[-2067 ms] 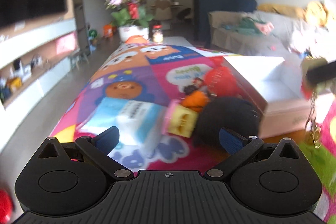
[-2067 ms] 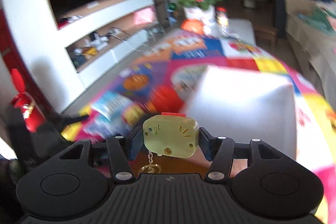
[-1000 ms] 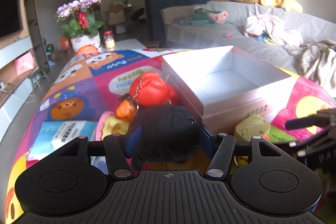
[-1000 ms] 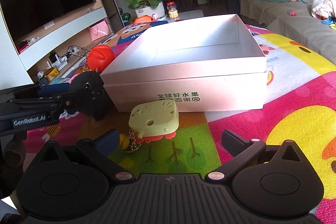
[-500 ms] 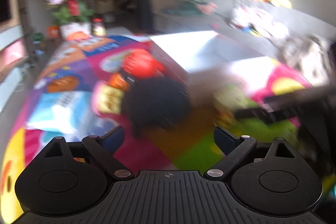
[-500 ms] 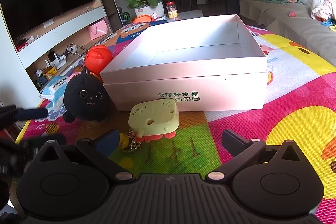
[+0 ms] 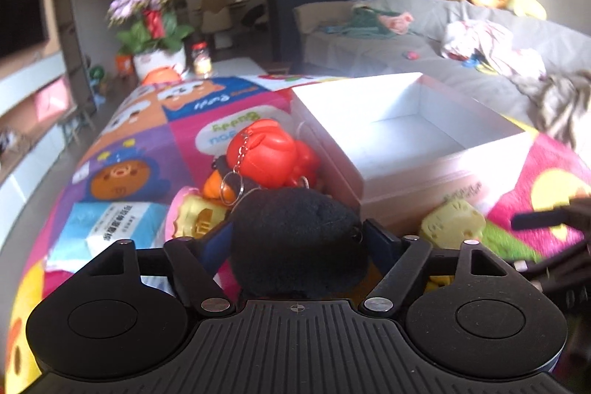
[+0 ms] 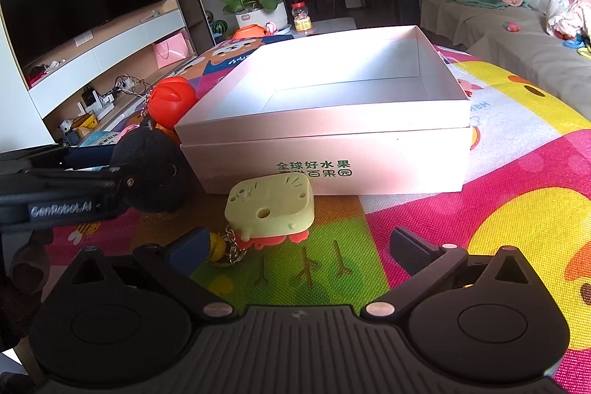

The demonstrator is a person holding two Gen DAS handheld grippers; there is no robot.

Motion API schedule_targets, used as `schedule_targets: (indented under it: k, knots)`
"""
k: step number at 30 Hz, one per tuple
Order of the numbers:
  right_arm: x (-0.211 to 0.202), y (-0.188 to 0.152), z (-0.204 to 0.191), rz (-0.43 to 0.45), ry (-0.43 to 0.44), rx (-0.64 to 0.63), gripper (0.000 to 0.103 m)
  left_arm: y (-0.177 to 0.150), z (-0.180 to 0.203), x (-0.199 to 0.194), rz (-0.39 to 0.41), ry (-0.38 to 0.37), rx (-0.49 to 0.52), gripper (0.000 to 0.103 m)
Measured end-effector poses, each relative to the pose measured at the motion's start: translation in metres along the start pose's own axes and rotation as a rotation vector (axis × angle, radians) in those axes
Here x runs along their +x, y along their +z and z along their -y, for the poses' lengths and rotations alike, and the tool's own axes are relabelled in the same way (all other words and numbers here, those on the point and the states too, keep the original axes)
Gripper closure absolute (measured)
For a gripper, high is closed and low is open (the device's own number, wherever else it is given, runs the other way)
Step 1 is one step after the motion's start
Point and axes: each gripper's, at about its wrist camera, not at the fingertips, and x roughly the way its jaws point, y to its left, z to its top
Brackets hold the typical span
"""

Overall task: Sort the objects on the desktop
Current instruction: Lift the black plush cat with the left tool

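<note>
the left gripper (image 7: 297, 235) is closing around the black plush toy (image 7: 295, 242), which sits between its fingers on the colourful mat (image 8: 480, 209) covering the counter; in the blurred left wrist view the pads seem to touch the plush sides. the toy sits just beside the near left corner of the open white box (image 8: 332, 120). the right gripper (image 8: 295, 244) hangs with its fingers wide apart and nothing between them, just behind a pale green keychain toy (image 8: 271, 207) lying in front of the box. a red keychain toy (image 7: 264, 154) sits behind the plush, against the box's left side.
</note>
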Motion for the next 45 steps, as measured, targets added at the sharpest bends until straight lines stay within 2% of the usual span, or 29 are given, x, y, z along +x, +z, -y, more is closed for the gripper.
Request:
schedule_targets:
  k: [12, 17, 19, 24, 26, 29, 30, 32, 35, 37, 39, 41, 45]
  knots:
    - [0.004, 0.0, -0.004, -0.011, -0.031, -0.033, 0.0, -0.025, -0.012, -0.02, -0.02, -0.044, 0.012, 0.023]
    - [0.005, -0.001, -0.005, -0.014, -0.038, -0.042, 0.0, -0.028, -0.019, -0.021, -0.031, -0.045, -0.013, 0.019]
    - [0.005, -0.001, -0.005, -0.014, -0.037, -0.042, 0.0, -0.032, -0.024, -0.023, -0.035, -0.033, -0.01, 0.013]
    - [0.005, -0.001, -0.005, -0.014, -0.038, -0.043, 0.0, -0.045, -0.05, -0.031, -0.063, 0.052, -0.012, 0.006]
    - [0.005, -0.001, -0.005, -0.015, -0.039, -0.044, 0.0, -0.049, -0.064, -0.035, -0.072, 0.122, -0.014, 0.006]
    - [0.005, -0.001, -0.005, -0.015, -0.041, -0.047, 0.0, -0.055, -0.087, -0.037, -0.084, 0.281, -0.023, 0.009]
    - [0.005, -0.001, -0.006, -0.015, -0.04, -0.046, 0.0, -0.056, -0.096, -0.038, -0.089, 0.303, -0.043, 0.009]
    - [0.004, -0.001, -0.007, -0.014, -0.039, -0.045, 0.0, -0.053, -0.11, -0.045, -0.091, 0.244, -0.112, 0.009]
    - [0.004, -0.002, -0.007, -0.014, -0.038, -0.044, 0.0, -0.046, -0.109, -0.057, -0.062, 0.073, -0.171, 0.008]
    - [0.004, -0.002, -0.006, -0.014, -0.037, -0.042, 0.0, -0.038, -0.094, -0.058, -0.044, 0.014, -0.167, 0.007]
    - [0.004, -0.002, -0.006, -0.016, -0.031, -0.038, 0.0, -0.031, -0.077, -0.051, -0.033, -0.014, -0.157, 0.007]
    - [0.005, -0.001, -0.006, -0.029, -0.029, -0.056, 0.0, -0.024, -0.058, -0.039, -0.033, -0.005, -0.14, 0.007]
    - [0.007, -0.001, -0.012, -0.046, -0.052, -0.101, 0.0, -0.019, -0.033, -0.006, -0.025, 0.127, -0.083, 0.01]
